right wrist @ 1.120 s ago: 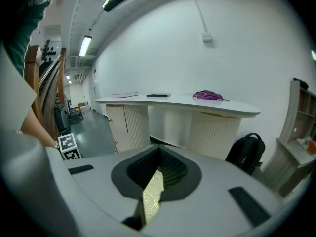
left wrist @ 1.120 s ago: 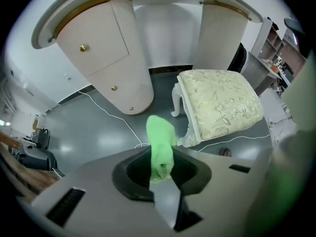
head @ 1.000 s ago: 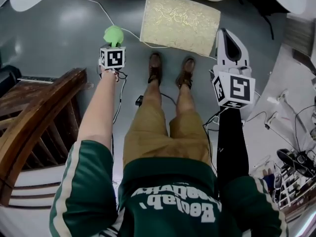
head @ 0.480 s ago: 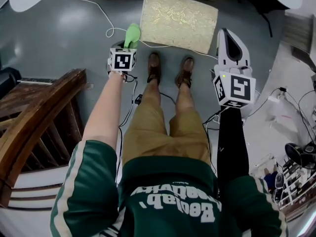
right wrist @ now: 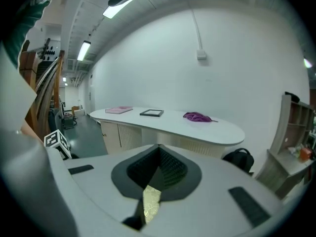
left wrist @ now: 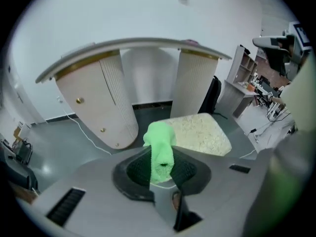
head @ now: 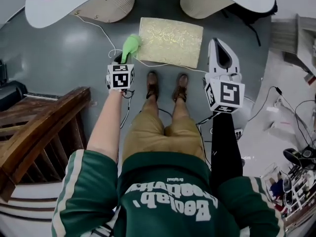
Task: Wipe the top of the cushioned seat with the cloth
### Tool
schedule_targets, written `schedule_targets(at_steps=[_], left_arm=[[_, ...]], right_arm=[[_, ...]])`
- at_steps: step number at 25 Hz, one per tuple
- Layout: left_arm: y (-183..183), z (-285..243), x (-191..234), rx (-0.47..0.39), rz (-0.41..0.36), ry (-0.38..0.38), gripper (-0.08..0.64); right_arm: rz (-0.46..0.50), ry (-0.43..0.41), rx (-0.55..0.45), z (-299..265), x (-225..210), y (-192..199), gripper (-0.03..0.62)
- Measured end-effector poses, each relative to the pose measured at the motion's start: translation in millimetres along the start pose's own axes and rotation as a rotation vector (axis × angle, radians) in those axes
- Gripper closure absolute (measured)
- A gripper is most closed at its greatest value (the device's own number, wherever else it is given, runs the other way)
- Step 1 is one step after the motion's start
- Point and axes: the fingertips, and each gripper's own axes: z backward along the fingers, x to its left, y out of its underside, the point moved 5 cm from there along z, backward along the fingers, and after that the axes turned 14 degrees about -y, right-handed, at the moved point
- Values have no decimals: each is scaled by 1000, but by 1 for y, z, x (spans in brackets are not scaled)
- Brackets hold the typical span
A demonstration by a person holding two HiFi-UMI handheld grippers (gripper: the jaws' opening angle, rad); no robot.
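Two hand-held grippers are in play, and only one carries anything: the left hand-held gripper (left wrist: 160, 171) is clamped on the lower end of the green cloth (left wrist: 160, 144), whose free end sticks up out of the jaws. The cloth looks light, soft and limp, likely to fold and bunch, so the bite near one end seems right, since it leaves a loose tuft to press flat and drag. The seat (head: 170, 40), a pale gold patterned cushion, sits on the floor (head: 64, 48) just ahead of the person's shoes (head: 153, 84); its top looks padded and should give under pressure, and the piece may slide if pushed hard. In the head view the cloth's tip lies over the seat's near left corner, but whether it touches the fabric or hangs above it cannot be told. The right hand-held gripper (head: 220, 53) is held off the seat's right end, its jaws drawn together on nothing.
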Motion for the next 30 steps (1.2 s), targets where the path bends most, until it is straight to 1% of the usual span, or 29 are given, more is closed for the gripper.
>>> schedule_targets(at_steps=[3, 7, 12, 16, 19, 24, 30], left_arm=[[-52, 36, 1, -149, -4, -8, 482], [-124, 88, 6, -316, 16, -23, 482], [-205, 153, 15, -510, 30, -25, 482], [-258, 197, 22, -639, 52, -6, 482], [-282, 230, 28, -719, 58, 8, 482], [-309, 274, 34, -826, 56, 42, 482], [-329, 302, 42, -911, 32, 75, 482]], right_arm=[[-1, 15, -30, 10, 0, -24, 583], [14, 33, -86, 21, -3, -66, 583], [73, 52, -160, 34, -5, -126, 583], [113, 75, -212, 40, -6, -163, 583], [129, 93, -241, 46, 0, -182, 583], [178, 118, -292, 56, 11, -218, 583], [179, 158, -352, 68, 20, -245, 583]])
